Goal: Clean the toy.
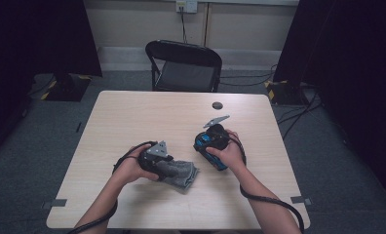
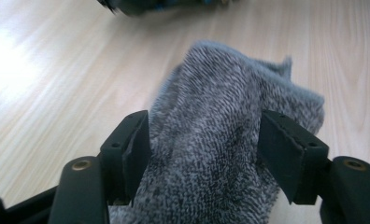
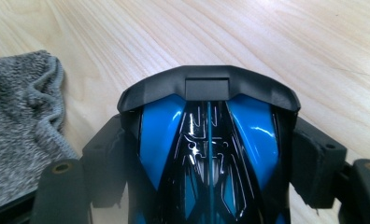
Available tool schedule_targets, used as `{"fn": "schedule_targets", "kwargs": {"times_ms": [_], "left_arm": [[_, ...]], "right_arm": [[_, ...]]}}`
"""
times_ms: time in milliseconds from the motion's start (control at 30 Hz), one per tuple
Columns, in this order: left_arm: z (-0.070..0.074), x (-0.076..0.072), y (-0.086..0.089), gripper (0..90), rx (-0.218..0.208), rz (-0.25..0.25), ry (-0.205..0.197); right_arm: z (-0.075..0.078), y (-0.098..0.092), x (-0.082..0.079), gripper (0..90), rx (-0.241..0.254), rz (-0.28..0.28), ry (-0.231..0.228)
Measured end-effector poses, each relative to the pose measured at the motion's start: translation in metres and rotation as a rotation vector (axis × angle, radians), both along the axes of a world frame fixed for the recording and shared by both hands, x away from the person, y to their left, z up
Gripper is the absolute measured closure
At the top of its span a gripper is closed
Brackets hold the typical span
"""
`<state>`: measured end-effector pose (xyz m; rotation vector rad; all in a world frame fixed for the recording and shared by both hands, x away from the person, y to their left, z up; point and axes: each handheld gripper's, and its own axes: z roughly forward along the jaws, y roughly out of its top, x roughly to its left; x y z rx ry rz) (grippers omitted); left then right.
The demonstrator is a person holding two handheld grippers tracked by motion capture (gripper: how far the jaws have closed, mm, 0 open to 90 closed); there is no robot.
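The blue and black toy car (image 3: 210,154) is sitting clamped between the jaws of your right tool (image 1: 211,141), just right of the tabletop's (image 1: 147,117) centre. At its eight o'clock the grey cloth (image 1: 181,171) is lying near, your left tool (image 1: 167,165) straddling a raised fold, its jaws half open around it.

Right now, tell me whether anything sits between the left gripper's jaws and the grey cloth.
Nothing visible does. The grey cloth already lies between the left gripper jaws on the table. The blue toy car, held in the right gripper, sits off to the side, apart from the cloth.
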<state>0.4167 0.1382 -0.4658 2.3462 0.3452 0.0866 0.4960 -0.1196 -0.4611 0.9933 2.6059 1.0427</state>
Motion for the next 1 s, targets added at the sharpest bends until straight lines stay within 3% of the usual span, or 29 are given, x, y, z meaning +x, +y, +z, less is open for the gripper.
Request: {"fn": "schedule_targets", "kwargs": {"times_ms": [33,67,100,200,267,300,333,367,433,467,533,567,633,733,833,867,1000], "left_arm": [[0.000,0.000,0.000,32.4,0.000,0.000,0.000],[-0.006,0.000,-0.003,32.3,0.038,-0.036,0.017],[-0.011,0.000,-0.005,31.7,0.063,-0.040,0.015],[-0.017,0.000,-0.008,29.5,0.070,-0.031,0.023],[-0.017,-0.001,-0.009,37.5,0.069,-0.023,0.030],[-0.017,-0.001,-0.009,51.2,0.069,-0.023,0.030],[-0.014,-0.001,-0.008,65.3,0.060,0.028,0.095],[-0.014,-0.001,-0.008,68.1,0.060,0.028,0.095],[-0.012,0.002,-0.007,72.0,0.041,0.089,0.143],[-0.008,0.005,-0.004,73.8,0.013,0.130,0.138],[0.003,0.012,0.003,74.9,-0.032,0.212,0.088],[0.017,0.020,0.009,74.9,-0.103,0.291,0.064],[0.034,0.029,0.014,74.9,-0.136,0.375,0.009],[0.051,0.043,0.013,74.6,-0.138,0.437,-0.050],[0.054,0.051,0.009,74.3,-0.127,0.469,-0.062],[0.052,0.057,0.003,74.4,-0.110,0.503,-0.030],[0.046,0.064,-0.008,74.5,-0.084,0.561,0.001]], "right_arm": [[0.001,-0.001,-0.001,25.4,-0.002,-0.001,-0.003],[0.002,-0.003,-0.002,25.3,-0.003,-0.003,-0.002],[0.002,-0.004,-0.003,25.4,-0.001,-0.005,-0.002],[0.002,-0.009,-0.006,25.4,0.009,-0.006,0.007],[0.001,-0.011,-0.007,25.4,0.012,-0.006,0.013],[0.001,-0.011,-0.007,25.4,0.012,-0.006,0.013],[0.001,-0.012,-0.009,25.4,0.018,-0.006,0.013],[0.001,-0.012,-0.009,25.4,0.018,-0.006,0.013],[0.003,-0.012,-0.010,25.4,0.024,-0.003,0.015],[0.004,-0.012,-0.011,25.4,0.027,0.001,0.014],[0.009,-0.012,-0.013,25.4,0.031,0.010,0.008],[0.015,-0.010,-0.014,25.4,0.037,0.020,0.002],[0.021,-0.008,-0.016,25.4,0.046,0.034,-0.006],[0.028,-0.003,-0.019,25.4,0.049,0.056,-0.021],[0.032,0.002,-0.023,25.4,0.055,0.075,-0.021],[0.035,0.006,-0.026,25.4,0.062,0.086,-0.020],[0.039,0.014,-0.032,25.4,0.066,0.114,-0.018]]}}
